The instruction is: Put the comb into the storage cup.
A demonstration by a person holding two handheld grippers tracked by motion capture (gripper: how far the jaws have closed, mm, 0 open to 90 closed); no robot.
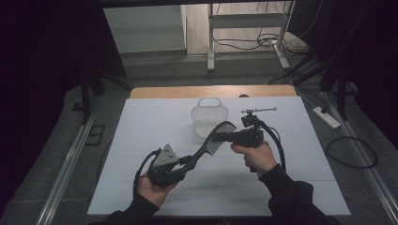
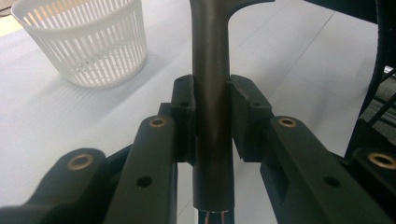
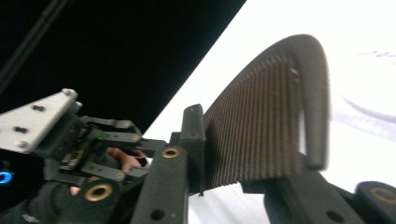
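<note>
While the left claw [image 1: 190, 161] is clamping the round handle of the dark comb [image 1: 212, 142] between its pads, the right claw [image 1: 217, 138] is gripping the toothed end, its jaws pressing flat on the rows of teeth, so the comb is hanging in the air between the two hands, above the middle of the white-covered desk [image 1: 141, 140] and just in front of the white slatted basket [image 1: 210, 119]. The comb is looking light and stiff, a hard plastic piece that should not sag, though its smooth handle [image 2: 212, 116] is likely to be slippery and could twist in the pads, and the thin teeth [image 3: 261, 135] may bend or snap under a hard squeeze; the solid spine or the handle is probably the safer place to hold. The basket is sitting near, its open mouth upward, with bare desk to either side giving ample room, and the desk's edges are lying well away from both hands.
</note>
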